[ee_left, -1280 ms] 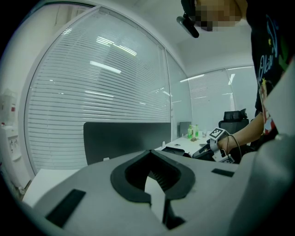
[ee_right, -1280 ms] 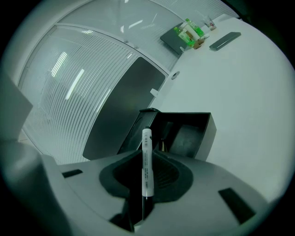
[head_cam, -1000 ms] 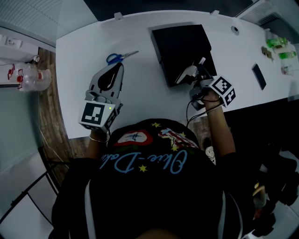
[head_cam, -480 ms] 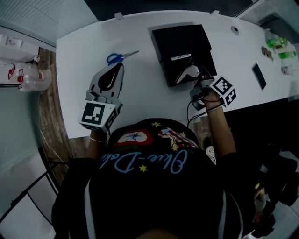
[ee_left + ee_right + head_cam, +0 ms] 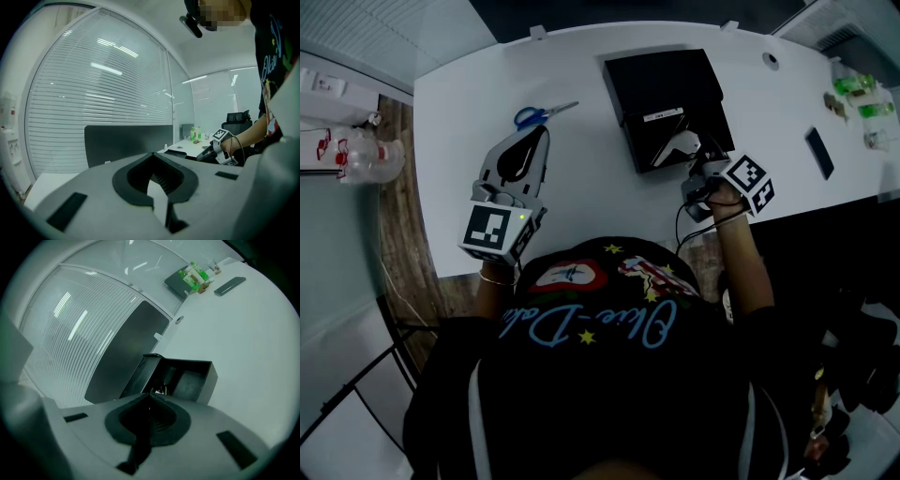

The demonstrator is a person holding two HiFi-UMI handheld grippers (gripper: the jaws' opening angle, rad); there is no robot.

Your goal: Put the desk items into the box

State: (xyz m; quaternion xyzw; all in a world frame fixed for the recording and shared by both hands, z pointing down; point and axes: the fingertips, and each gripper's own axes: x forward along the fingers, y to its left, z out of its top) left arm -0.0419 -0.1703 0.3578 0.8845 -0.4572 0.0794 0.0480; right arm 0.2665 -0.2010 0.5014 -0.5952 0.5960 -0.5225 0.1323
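White desk top (image 5: 581, 187) fills the head view. Its near edge sits tight against the person's chest at 6 o'clock, its left edge falls away to wood flooring (image 5: 398, 225) at 9 o'clock, and its far rim curves across at 12 o'clock. Broad bare surface lies between the two tools and on toward the far rim.

An open black box (image 5: 670, 89) sits at about 1 o'clock, its near edge under the right gripper (image 5: 672, 152). That gripper's jaws have just been closing and meet with nothing between them. The right gripper view looks over the joined tips straight into the box's dark compartments. Inside lies an item with a pale label strip (image 5: 664, 114), its print too small to read.

The left gripper (image 5: 542, 139), at 9 o'clock of the box and well apart from it, is clenched on nothing, its tips pointing toward 12 o'clock. Blue-handled scissors (image 5: 539, 114) lie on the desk just beyond those tips, outside the box.

At 3 o'clock, well clear of both tools, a dark flat slab (image 5: 818, 153) and green bottles (image 5: 862, 89) sit by the desk's right end. Slatted blinds (image 5: 108, 93) behind glass and a dark partition panel (image 5: 126, 140) close off the far side.

Black-and-white square markers cover each gripper's cube. Pale cursive script across the person's dark shirt (image 5: 600, 328) appears upside down and cannot be read with certainty.
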